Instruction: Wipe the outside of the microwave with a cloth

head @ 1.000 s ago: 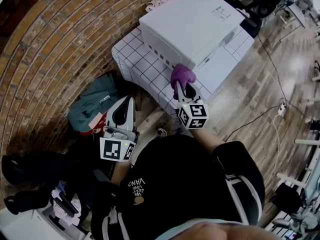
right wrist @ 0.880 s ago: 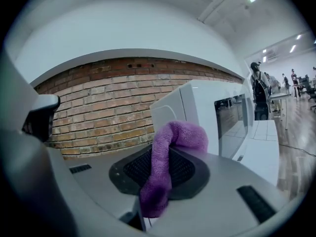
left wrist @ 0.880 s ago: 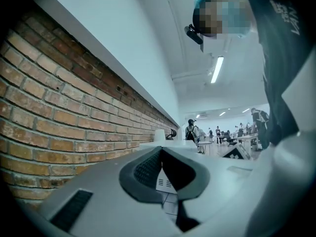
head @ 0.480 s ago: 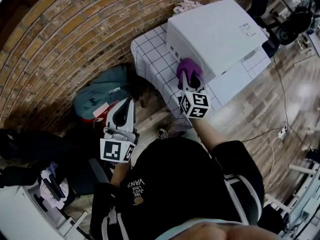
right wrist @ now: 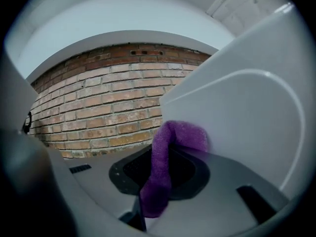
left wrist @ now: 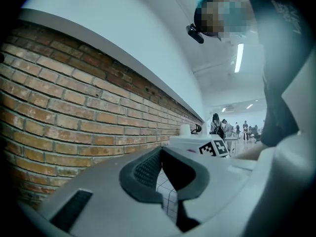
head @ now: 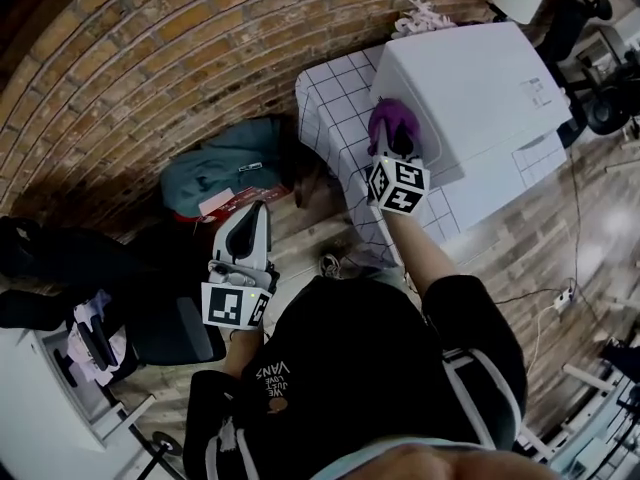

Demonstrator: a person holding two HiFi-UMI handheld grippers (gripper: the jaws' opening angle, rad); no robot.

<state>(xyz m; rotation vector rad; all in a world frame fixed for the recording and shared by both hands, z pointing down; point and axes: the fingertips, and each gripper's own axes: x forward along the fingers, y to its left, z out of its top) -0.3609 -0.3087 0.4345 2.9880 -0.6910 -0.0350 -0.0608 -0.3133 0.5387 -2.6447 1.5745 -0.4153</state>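
1 purple cloth [head: 392, 120] is clamped between the 2 jaws of the right gripper [head: 394, 148], and its free end bunches up beyond the tips. In the right gripper view the cloth [right wrist: 162, 172] runs up out of the closed jaws, and its folded top touches the smooth white side of the microwave [right wrist: 247, 102]. From the head view the cloth sits at the near left edge of the microwave [head: 480, 73], where the top meets the side wall. The microwave stands on a table [head: 330, 108] covered in white squares with dark grid lines, set close to a brick wall [head: 150, 48].

The left gripper [head: 260, 208] hangs lower and well apart from the table, over the wooden floor [head: 310, 238]. Its jaws are drawn together at the tips with nothing held; in the left gripper view only the checked table covering shows through the slot behind the left gripper's [left wrist: 165, 174] pads. A teal bag [head: 225, 168] lies on the floor between the wall and that gripper. The person's black top [head: 360, 368] fills the lower middle of the head view.
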